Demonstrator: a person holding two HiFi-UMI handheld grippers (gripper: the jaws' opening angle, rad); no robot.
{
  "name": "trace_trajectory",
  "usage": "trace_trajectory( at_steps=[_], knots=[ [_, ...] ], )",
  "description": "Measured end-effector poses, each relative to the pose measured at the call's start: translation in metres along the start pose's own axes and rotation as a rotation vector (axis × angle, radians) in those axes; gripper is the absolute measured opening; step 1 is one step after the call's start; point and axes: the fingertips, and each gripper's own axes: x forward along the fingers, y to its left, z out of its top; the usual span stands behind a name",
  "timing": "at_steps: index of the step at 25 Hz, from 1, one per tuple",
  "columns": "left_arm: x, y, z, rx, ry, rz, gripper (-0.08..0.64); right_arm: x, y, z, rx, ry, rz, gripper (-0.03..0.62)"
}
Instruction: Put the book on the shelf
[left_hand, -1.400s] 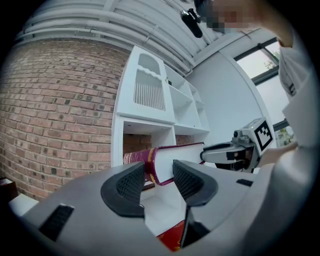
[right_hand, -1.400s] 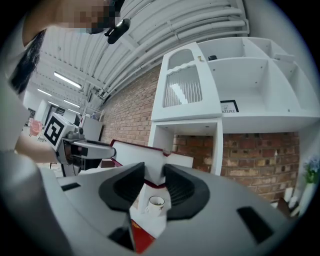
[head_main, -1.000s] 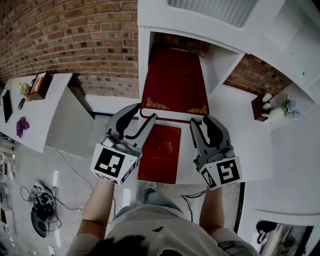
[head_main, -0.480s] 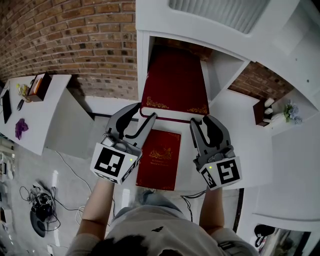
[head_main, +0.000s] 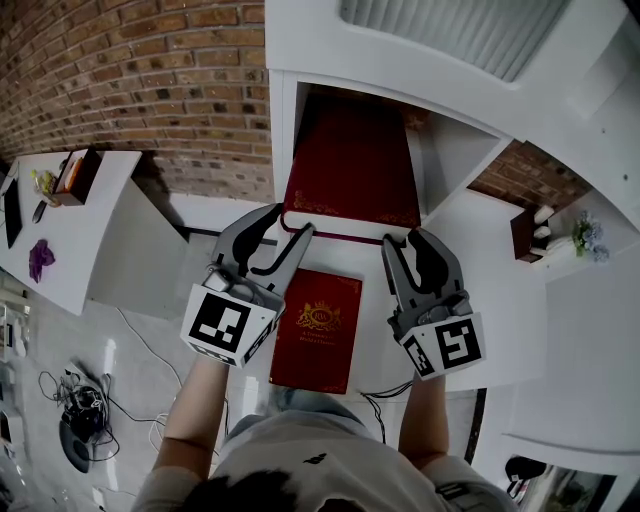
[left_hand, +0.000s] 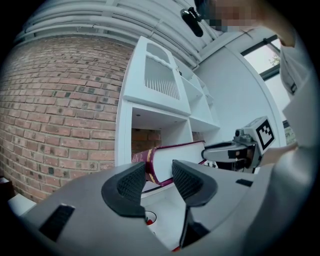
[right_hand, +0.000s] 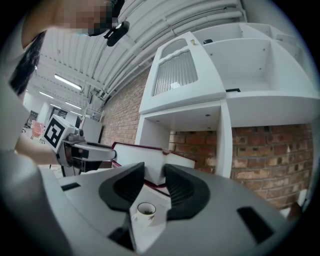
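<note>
A big dark red book (head_main: 350, 165) with gold trim lies flat, its far part inside the open compartment of the white shelf unit (head_main: 283, 120). My left gripper (head_main: 292, 232) is shut on its near left corner at the spine. My right gripper (head_main: 400, 245) is shut on its near right corner. In the left gripper view the book's spine corner (left_hand: 152, 162) sits between the pads of my left gripper (left_hand: 159, 172). The right gripper view has the book's white page edge (right_hand: 145, 160) between the pads of my right gripper (right_hand: 155, 177).
A second red book (head_main: 320, 318) with a gold crest lies on the white surface below the held one. A small cup (right_hand: 146, 210) stands there too. A white table (head_main: 110, 230) with small items is at the left, flowers (head_main: 585, 235) at the right, cables (head_main: 80, 420) on the floor.
The held book has slid farther into the shelf compartment with both grippers on it. More of the lower book's cover now shows.
</note>
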Motion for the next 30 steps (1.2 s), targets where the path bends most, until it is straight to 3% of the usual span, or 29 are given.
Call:
trace_trajectory(
  at_steps=[30],
  knots=[
    [0.045, 0.028, -0.014, -0.011, 0.023, 0.027, 0.173, 0.043, -0.031, -0.016, -0.001, 0.014, 0.006, 0.135]
  ],
)
